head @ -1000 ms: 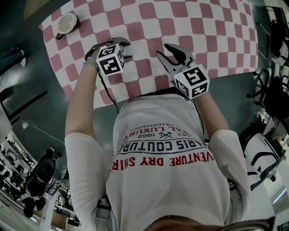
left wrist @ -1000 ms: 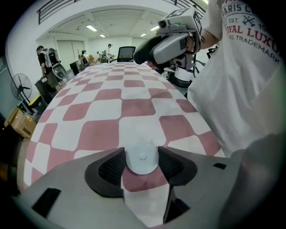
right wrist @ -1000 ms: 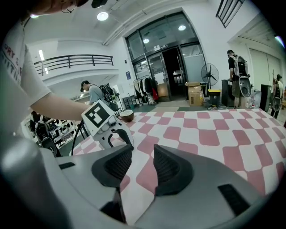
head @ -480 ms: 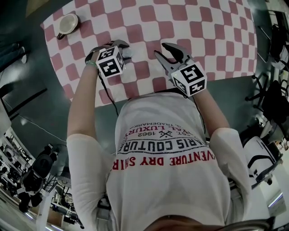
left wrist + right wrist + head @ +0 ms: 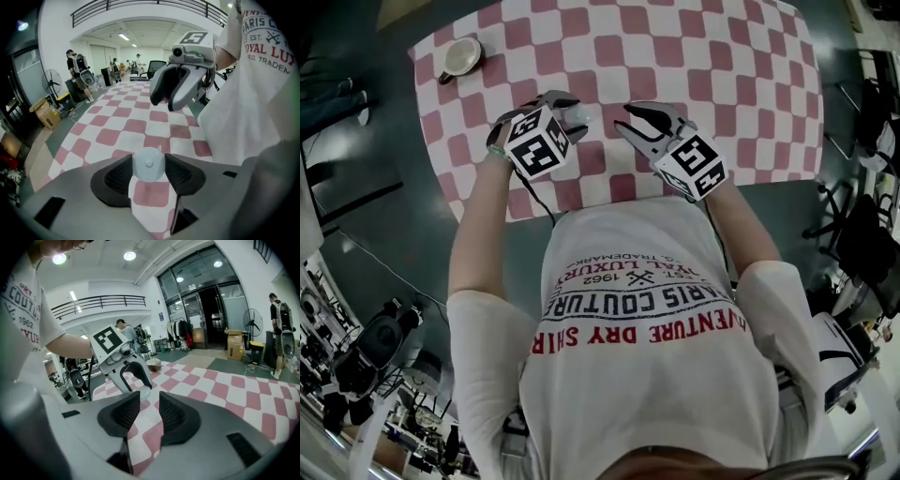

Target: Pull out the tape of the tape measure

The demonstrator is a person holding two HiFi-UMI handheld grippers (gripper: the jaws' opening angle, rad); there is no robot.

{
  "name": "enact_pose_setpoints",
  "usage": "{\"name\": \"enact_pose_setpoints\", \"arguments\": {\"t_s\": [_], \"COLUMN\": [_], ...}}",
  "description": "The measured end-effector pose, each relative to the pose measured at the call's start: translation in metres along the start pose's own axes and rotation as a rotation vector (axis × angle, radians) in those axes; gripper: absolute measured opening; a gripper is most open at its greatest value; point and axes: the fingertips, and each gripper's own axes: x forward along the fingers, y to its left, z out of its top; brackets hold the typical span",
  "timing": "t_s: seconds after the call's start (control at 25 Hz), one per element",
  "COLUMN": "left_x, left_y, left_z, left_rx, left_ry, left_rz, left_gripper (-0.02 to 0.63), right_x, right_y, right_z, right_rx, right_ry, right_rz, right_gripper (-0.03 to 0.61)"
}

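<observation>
Beyond the right gripper (image 5: 149, 398): glass doors (image 5: 206, 310), a fan (image 5: 253, 317), dark floor (image 5: 234, 364); balcony rail (image 5: 101, 301) upper left, under ceiling lights (image 5: 130, 256).

Cup (image 5: 461, 56) on the table (image 5: 731, 56), upper left; tape measure (image 5: 578, 114) between the left gripper's (image 5: 567, 105) jaws, centre; right gripper (image 5: 623, 116) just right of it.

light: we see bright, even indoor light from ceiling lamps (image 5: 130, 255) | glare: lamps blown white | head view: we find it dimmer, duller | shadows: soft | edges: strong fisheye bending, black corners | focus: right gripper (image 5: 149, 401) body blurs near our lens
</observation>
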Motion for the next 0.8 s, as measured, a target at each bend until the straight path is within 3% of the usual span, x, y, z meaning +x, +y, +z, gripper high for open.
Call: {"name": "enact_pose_setpoints", "arguments": {"t_s": [0.32,0.68,0.8], "left_x": [-0.047,-0.076,-0.079], "left_y": [0.009,0.006,0.001], "left_z": [0.046,0.069,0.071], "left_rx": [-0.002,-0.055,-0.049], "left_ry": [-0.034,-0.082,-0.082], "left_rz": [0.097,0.083,0.074], "left_gripper": [0.233,0.233,0.233], "right_x": [-0.008,-0.01,-0.009], "right_y": [0.017,0.024,0.029], "right_z": [0.029,0.046,0.048], "right_rx": [-0.219,-0.265,-0.304], "right_ry": [-0.008,-0.037,-0.042], "right_rz": [0.144,0.226,0.233], "right_gripper": [0.143,0.14,0.099]}}
